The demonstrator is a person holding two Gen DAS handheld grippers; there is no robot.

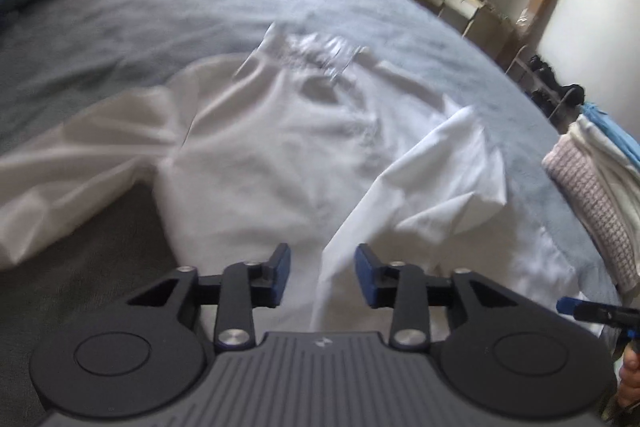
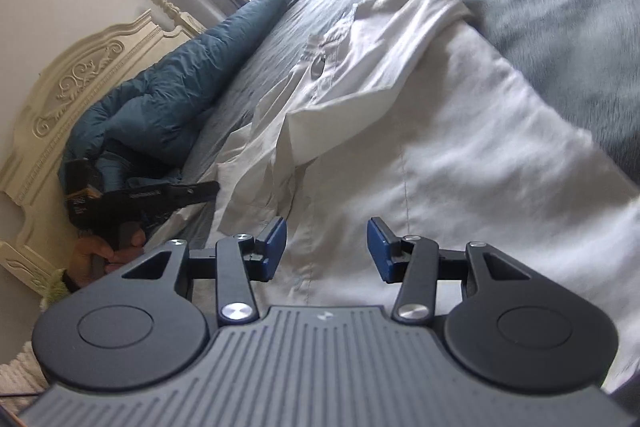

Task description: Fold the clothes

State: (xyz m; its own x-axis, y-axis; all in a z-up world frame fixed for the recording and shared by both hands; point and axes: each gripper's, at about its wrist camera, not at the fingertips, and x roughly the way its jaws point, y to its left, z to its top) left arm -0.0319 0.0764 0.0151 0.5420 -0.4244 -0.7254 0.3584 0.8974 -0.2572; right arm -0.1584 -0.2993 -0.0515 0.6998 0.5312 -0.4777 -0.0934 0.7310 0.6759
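Grey-blue bedspread (image 1: 168, 11) fills both frames, white shirt (image 1: 260, 155) sprawled mid-frame, rumpled, one sleeve folded inward. Left gripper (image 1: 323, 273) and right gripper (image 2: 327, 251) both gape apart, holding nothing.

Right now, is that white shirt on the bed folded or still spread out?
Partly folded: the white shirt has one sleeve turned over its body; the other sleeve lies spread.

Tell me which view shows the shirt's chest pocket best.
The right wrist view: the pocket on the white shirt is fairly sharp there, its dark button and stitching readable. In the left wrist view the shirt is motion-blurred, and the pocket area shows only as a smeared patch, too vague to make out.
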